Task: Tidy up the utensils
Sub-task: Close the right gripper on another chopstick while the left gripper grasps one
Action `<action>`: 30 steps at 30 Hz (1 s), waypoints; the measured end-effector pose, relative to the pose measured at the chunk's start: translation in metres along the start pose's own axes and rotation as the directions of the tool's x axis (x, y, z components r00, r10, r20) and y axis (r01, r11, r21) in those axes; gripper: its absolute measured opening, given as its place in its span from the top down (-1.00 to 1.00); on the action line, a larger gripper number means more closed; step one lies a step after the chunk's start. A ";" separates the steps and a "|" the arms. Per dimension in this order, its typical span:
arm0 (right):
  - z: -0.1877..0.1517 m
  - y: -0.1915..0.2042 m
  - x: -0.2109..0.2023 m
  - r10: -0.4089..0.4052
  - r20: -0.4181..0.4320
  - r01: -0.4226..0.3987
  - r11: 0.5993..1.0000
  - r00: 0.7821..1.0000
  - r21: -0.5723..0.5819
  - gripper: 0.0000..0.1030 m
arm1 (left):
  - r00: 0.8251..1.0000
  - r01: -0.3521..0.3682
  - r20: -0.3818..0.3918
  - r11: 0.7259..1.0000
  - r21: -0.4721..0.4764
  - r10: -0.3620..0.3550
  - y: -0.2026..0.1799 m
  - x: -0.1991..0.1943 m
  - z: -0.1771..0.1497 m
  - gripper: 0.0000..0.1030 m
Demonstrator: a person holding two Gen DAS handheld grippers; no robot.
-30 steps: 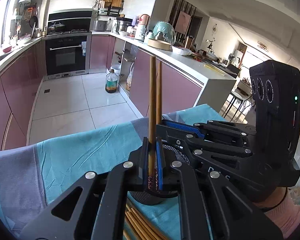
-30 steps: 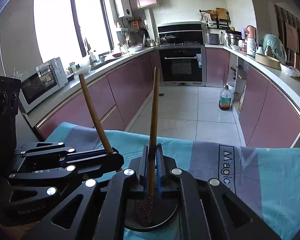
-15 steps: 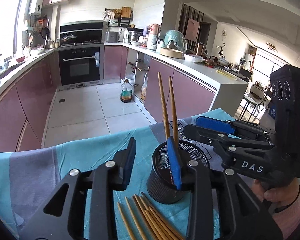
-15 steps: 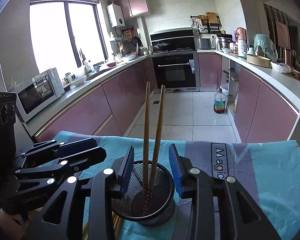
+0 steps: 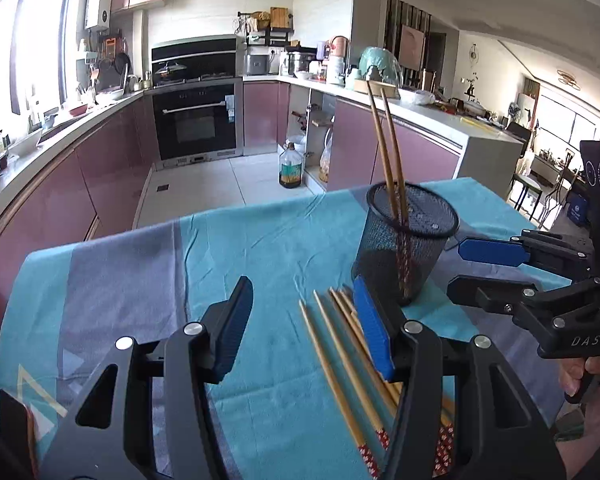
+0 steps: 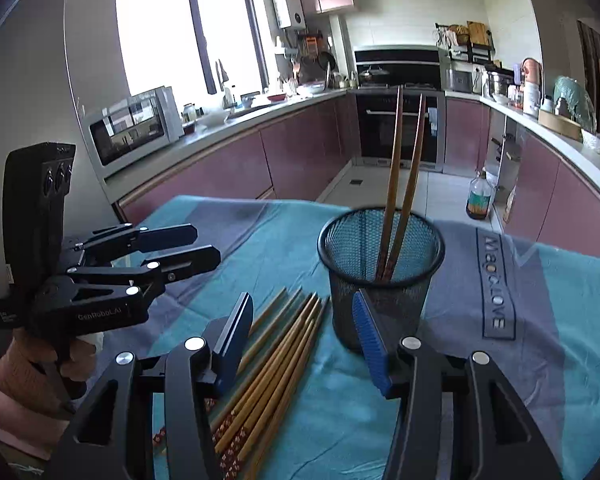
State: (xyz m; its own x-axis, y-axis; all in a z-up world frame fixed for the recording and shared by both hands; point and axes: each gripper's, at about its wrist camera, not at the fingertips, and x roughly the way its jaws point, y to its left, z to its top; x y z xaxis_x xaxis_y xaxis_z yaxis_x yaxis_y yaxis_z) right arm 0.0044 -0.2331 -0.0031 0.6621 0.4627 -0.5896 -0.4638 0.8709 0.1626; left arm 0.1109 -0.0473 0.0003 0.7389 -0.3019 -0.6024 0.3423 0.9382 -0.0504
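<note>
A black mesh cup [image 5: 400, 244] stands on the teal tablecloth with two wooden chopsticks [image 5: 388, 160] upright in it; it also shows in the right wrist view [image 6: 380, 276]. Several loose chopsticks [image 6: 276, 364] lie flat on the cloth beside the cup, seen in the left wrist view too [image 5: 352, 368]. My left gripper [image 5: 304, 328] is open and empty, above the cloth near the loose chopsticks. My right gripper [image 6: 300, 336] is open and empty, just short of the cup, over the loose chopsticks.
The teal and grey tablecloth [image 5: 148, 264] covers the table; its far edge drops to the kitchen floor. Purple cabinets, an oven [image 5: 198, 124] and a microwave [image 6: 132, 128] stand well behind. Each gripper shows in the other's view, left [image 6: 140, 264] and right [image 5: 532, 280].
Both grippers let go of a chopstick each into the mesh cup, opened, and pulled back from the cup. The two chopsticks now stand in the cup.
</note>
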 end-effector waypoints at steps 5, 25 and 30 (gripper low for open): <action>-0.028 -0.005 0.019 -0.018 -0.094 0.023 0.999 0.995 0.046 0.04 | 0.996 -0.011 -0.087 1.000 -0.014 0.010 0.002 0.015 -0.033 -0.01; -0.051 0.004 0.042 -0.051 -0.196 0.060 0.997 0.979 0.043 0.25 | 0.978 0.018 -0.208 1.000 0.015 -0.015 -0.017 0.044 -0.065 0.06; -0.052 0.003 0.044 -0.058 -0.202 0.067 0.997 0.978 0.038 0.27 | 0.972 0.016 -0.235 1.000 0.004 -0.015 -0.015 0.051 -0.067 0.11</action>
State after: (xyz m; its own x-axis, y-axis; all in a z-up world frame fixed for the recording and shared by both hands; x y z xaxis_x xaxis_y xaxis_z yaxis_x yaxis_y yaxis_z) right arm 0.0015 -0.2189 -0.0693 0.5549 0.3686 -0.7458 -0.3958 0.9055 0.1530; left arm 0.1044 -0.0656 -0.0827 0.5763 -0.2677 -0.7721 0.3568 0.9325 -0.0570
